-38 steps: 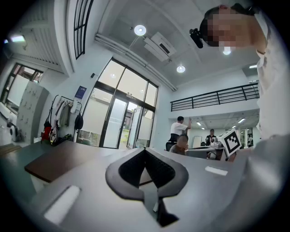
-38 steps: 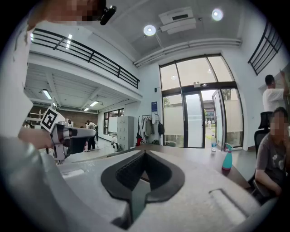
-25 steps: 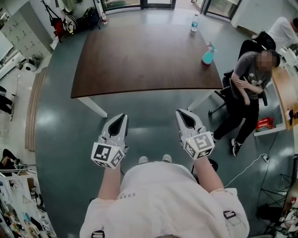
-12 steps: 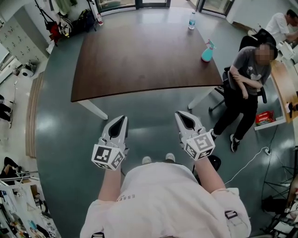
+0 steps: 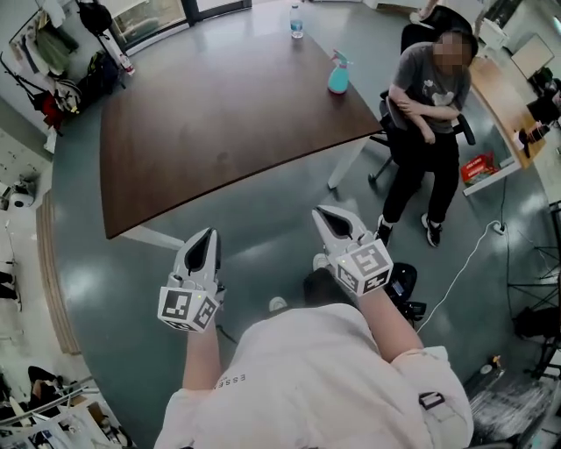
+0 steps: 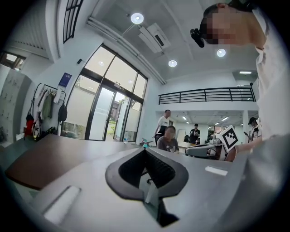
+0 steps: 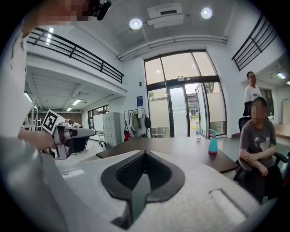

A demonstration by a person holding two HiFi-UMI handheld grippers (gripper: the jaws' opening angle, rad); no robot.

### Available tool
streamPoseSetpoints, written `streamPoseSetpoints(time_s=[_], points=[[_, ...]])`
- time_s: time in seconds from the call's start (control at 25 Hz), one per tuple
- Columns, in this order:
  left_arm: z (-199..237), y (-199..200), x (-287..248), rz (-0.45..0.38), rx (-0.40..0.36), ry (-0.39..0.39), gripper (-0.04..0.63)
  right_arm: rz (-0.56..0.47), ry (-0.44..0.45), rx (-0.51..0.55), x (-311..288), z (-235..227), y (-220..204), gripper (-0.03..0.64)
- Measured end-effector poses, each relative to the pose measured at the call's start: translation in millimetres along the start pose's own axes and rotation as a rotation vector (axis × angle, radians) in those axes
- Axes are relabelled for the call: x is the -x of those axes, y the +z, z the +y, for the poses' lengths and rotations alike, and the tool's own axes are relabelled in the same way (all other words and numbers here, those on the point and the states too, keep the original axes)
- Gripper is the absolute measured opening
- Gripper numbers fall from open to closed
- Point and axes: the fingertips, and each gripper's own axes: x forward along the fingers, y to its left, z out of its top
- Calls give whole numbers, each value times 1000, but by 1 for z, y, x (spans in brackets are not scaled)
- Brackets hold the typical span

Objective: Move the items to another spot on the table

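A teal spray bottle [image 5: 338, 75] stands near the right edge of the brown table [image 5: 210, 123], and a clear water bottle [image 5: 297, 19] stands at its far edge. Both grippers hang in front of the table's near edge, well short of it, over the grey floor. My left gripper [image 5: 210, 233] is shut with nothing between its jaws, its tips meeting [image 6: 145, 150]. My right gripper [image 5: 323, 213] is shut and empty too [image 7: 145, 152]. The right gripper view shows the spray bottle [image 7: 212, 144] and the water bottle [image 7: 198, 132] beyond the jaws.
A person [image 5: 426, 96] sits on an office chair just right of the table's right corner. A light wooden desk [image 5: 500, 96] and a red box [image 5: 479, 166] lie further right. Coats and bags hang by the glass doors at far left [image 5: 61, 53]. A cable [image 5: 465, 272] runs across the floor.
The head view has swung, so the table and the seated person now sit further left and higher. Both grippers have dropped a little in the picture and stay shut.
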Motion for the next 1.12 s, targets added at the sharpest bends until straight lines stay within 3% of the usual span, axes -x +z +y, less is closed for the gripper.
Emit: streamPoseSetpoints(time_s=[0.24,0.72,1.12], points=[[-15,-8,-70,22,15,-38,17,6,-64,-37,0,-74,-2,-9],[-73,12,-266,-16,-9,-68,17,-2,-112,-69,3,-271,12,-9],[-97,-2,-377,53,6,-151,17,24,-131,-96,-28,-367,9,-9]])
